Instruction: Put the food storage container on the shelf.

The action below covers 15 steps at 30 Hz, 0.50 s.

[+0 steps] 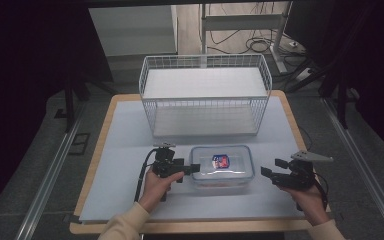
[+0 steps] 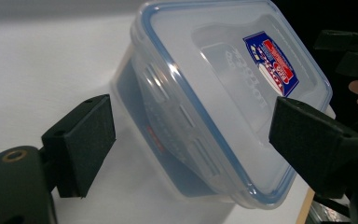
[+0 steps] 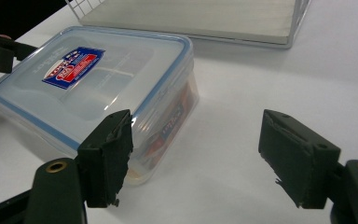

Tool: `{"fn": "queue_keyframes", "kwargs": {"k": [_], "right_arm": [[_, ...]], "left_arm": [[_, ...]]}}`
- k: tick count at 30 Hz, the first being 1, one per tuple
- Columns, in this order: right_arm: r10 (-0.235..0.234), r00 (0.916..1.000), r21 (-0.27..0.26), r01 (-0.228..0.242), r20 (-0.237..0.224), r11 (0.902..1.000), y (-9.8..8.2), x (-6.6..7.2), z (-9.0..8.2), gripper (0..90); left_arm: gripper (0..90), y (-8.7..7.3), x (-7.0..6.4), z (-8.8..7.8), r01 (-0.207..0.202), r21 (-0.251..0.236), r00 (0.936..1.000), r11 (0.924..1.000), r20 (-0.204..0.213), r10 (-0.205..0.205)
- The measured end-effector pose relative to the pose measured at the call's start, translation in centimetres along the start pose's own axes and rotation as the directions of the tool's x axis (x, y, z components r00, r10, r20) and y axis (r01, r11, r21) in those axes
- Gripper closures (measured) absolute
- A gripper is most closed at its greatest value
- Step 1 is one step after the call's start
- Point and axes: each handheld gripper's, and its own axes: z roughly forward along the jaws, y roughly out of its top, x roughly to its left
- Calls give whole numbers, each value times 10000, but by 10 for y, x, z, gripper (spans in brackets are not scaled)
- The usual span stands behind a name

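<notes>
Two black grippers flank a clear plastic box [image 1: 222,168] that sits on the pale sheet covering the table [image 1: 130,150], just in front of a white wire basket [image 1: 205,95]. The box is rectangular with rounded corners, its see-through lid edged by a blue seal and marked with a red, white and blue label [image 1: 221,161]. The left gripper [image 1: 192,168] is at the box's left end, jaws spread apart; in the left gripper view its square foam-faced pads [image 2: 86,144] stand either side of the box's end, and whether they touch the plastic cannot be told. The right gripper [image 1: 272,169] hangs off the box's right end, apart from it, jaws wide with nothing between them, and carries a grey three-cornered plate [image 1: 312,157] on top. From above, the basket shows as a deep mesh of thin wires with a flat white floor. The right gripper view adds the box's side wall, where some red and blue packaging shows dimly through the plastic, and the rough, chipped edge of one pad [image 3: 114,154].
</notes>
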Motion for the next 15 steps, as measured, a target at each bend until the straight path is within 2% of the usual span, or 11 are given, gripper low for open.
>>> {"fn": "queue_keyframes", "kwargs": {"k": [3, 11, 15], "right_arm": [[-1, 10000, 4, 1, -6, 10000, 0, 0, 0, 260], [114, 9999, 140, -113, -70, 9998, 3, 1, 3, 200], [260, 9987, 286, -247, -441, 9993, 16, 4, 8, 172]], "left_arm": [[142, -1, -2, 3, 3, 144, 10000, 9999, 85, -4], [151, -6, 1, 11, 558, 373, 9956, 9977, 737, -584], [150, -6, 1, 14, 555, 530, 9943, 9971, 885, -601]]}}
